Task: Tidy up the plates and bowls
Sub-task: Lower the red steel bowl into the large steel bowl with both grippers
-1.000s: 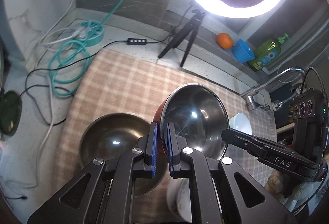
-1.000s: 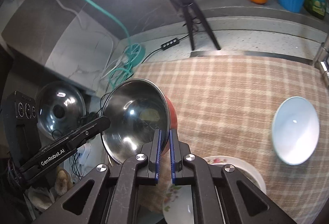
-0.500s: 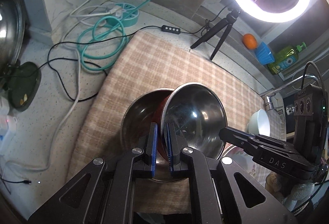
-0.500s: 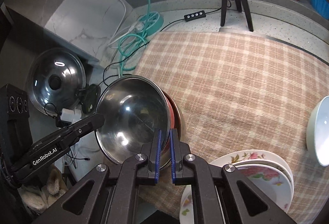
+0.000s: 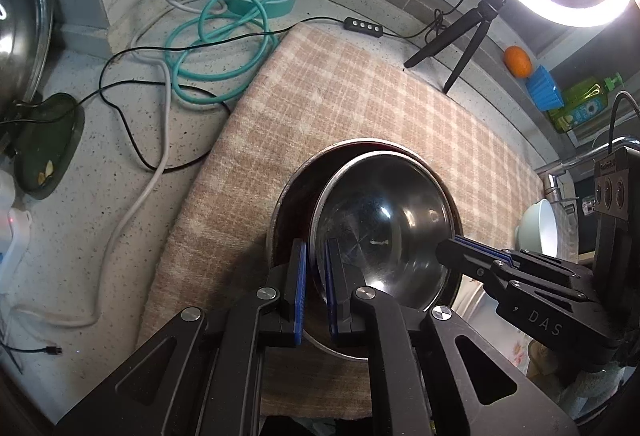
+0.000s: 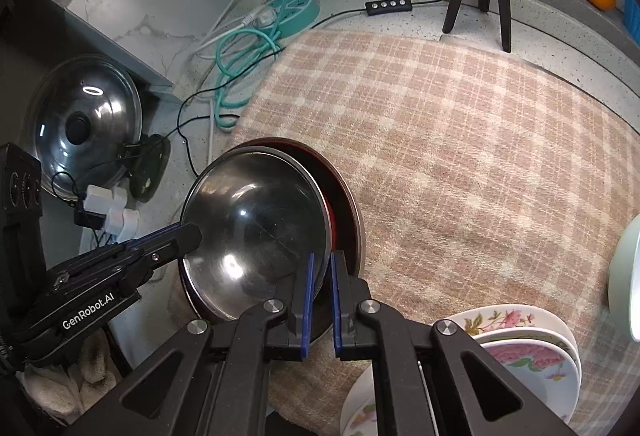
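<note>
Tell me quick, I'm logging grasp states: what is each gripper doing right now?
Left gripper: jaws closed on the rim of the steel bowl.
Right gripper: jaws closed on the same steel bowl's rim, opposite side.

Right tool (image 6: 320, 290) grips steel bowl (image 6: 256, 232) rim w/ left tool (image 6: 188, 236) opposite.

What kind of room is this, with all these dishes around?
Most likely a home kitchen counter: a faucet stands beside a dish soap bottle, a pot lid leans nearby, and floral plates sit stacked on the checked cloth.
</note>
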`<state>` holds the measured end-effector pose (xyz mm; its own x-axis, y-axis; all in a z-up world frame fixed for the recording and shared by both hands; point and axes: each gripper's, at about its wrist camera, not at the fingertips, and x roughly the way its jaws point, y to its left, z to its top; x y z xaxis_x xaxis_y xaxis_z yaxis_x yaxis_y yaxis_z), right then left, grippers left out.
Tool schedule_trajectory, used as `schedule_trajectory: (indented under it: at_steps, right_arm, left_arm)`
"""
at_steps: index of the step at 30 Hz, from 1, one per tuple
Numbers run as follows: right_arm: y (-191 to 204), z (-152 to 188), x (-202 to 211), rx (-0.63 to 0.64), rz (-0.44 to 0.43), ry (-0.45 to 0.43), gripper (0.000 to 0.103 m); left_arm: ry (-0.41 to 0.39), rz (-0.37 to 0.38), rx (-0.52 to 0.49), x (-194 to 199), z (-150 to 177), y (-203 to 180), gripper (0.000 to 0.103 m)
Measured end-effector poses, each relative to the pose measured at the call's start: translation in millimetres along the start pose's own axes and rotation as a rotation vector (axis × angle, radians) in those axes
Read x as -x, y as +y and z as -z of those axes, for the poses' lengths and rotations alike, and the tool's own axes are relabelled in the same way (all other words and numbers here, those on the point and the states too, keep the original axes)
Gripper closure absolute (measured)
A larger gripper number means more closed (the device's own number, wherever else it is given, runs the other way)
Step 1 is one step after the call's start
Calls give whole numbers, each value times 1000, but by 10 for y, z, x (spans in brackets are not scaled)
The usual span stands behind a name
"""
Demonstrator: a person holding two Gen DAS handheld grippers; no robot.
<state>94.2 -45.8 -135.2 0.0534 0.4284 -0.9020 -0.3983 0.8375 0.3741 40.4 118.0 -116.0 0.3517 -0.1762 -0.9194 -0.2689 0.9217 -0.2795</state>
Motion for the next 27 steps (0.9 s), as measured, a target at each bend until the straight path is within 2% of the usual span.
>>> schedule_trajectory:
  at_steps: [17, 27]
  right_arm:
    - [147, 3, -95, 103, 88, 19, 92]
    - [160, 7, -79, 106, 97, 43, 91]
  left_arm:
    - [24, -42, -25, -104, -7, -22, 96]
    - [32, -58, -50, -122, -20, -62, 93]
